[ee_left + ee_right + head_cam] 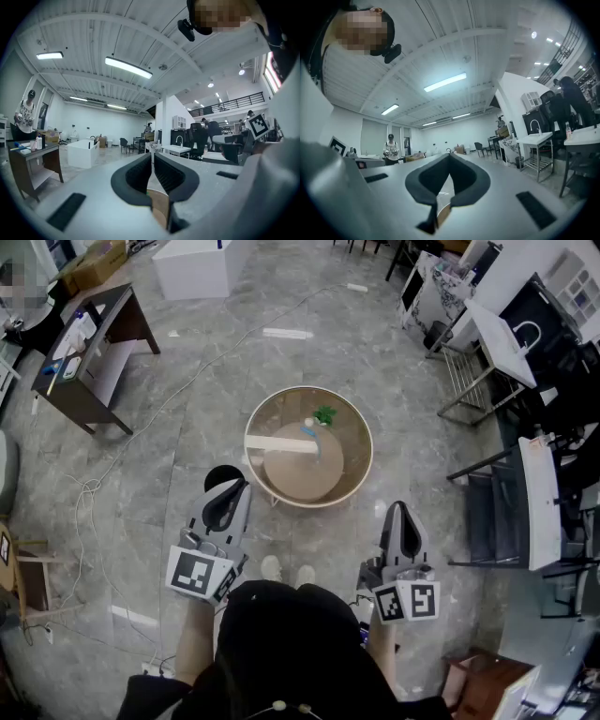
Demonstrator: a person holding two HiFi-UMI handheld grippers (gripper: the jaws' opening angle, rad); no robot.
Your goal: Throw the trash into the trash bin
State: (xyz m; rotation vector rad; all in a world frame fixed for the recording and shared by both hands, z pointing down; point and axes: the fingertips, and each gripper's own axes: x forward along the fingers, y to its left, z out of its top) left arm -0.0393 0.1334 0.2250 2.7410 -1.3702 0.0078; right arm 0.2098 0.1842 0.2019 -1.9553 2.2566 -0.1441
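In the head view a round wooden table (349,486) with a glass top stands ahead of me. On it lie a green crumpled scrap (325,414), a small white ball (308,422), a blue bit (307,431) and a pale strip (281,444). A black trash bin (217,472) stands on the floor at the table's left, partly hidden behind my left gripper (238,487). That gripper is held level short of the table, shut and empty (153,153). My right gripper (398,509) is level too, right of the table, shut on nothing (449,155).
A dark desk (89,357) stands at the left and a white box (192,266) far ahead. Cables (94,488) trail over the marble floor. Chairs and a dark rack (502,512) line the right side, with white tables (502,334) beyond.
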